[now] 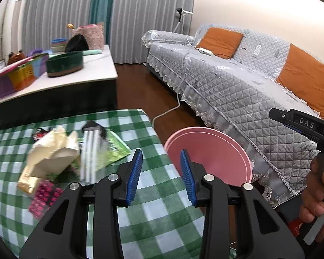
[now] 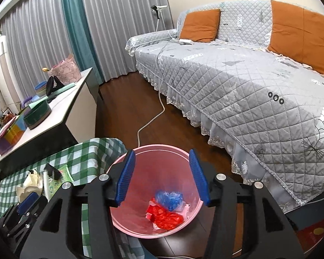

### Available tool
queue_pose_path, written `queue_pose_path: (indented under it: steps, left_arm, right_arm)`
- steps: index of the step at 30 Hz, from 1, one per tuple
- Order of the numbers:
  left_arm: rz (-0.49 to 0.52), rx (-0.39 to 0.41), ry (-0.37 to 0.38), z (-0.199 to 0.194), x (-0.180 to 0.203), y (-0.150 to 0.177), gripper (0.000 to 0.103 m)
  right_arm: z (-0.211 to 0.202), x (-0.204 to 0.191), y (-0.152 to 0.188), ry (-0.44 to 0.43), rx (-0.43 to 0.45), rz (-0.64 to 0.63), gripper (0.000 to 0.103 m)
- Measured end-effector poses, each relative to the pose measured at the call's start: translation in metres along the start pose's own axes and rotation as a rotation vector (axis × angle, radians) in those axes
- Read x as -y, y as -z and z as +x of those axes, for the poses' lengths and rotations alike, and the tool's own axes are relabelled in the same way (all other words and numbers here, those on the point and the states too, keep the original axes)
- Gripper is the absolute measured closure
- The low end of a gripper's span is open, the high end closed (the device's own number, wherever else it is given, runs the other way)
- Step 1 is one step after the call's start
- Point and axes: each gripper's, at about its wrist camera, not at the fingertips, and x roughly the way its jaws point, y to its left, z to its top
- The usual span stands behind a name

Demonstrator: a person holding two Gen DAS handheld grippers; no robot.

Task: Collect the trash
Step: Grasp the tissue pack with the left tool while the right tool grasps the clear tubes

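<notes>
A pile of trash lies on the green checked table: crumpled cream paper, a green wrapper, a pink-dotted packet and a gold one. My left gripper hovers open over the table's right edge, just right of the pile, with nothing between its blue pads. Beside the table stands a pink bin holding a blue wrapper and red wrappers. My right gripper is open above the bin's mouth, and its jaws are empty.
A grey quilted sofa with orange cushions fills the right side. A white-topped cabinet behind the table carries a green round tin, coloured boxes and a pink basket. A white cable runs across the wooden floor. A hand grips the right tool's handle.
</notes>
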Motion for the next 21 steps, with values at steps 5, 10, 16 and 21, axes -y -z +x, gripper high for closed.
queue_pose_path:
  steps: [5, 10, 16, 21]
  left_arm:
    - [-0.007, 0.023, -0.028, -0.031, -0.016, -0.002, 0.068]
    - [-0.025, 0.069, -0.082, -0.074, -0.049, -0.007, 0.069]
    - [-0.113, 0.121, -0.159, -0.114, -0.106, -0.008, 0.069]
    - [-0.189, 0.118, -0.207, -0.118, -0.138, 0.012, 0.072]
  right_arm:
    - [-0.013, -0.018, 0.0, -0.039, 0.021, -0.012, 0.051]
    - [-0.021, -0.037, 0.007, -0.087, 0.017, -0.022, 0.054]
    - [-0.023, -0.067, 0.022, -0.143, -0.006, -0.053, 0.062]
    - [-0.02, -0.094, 0.036, -0.192, -0.034, -0.095, 0.066]
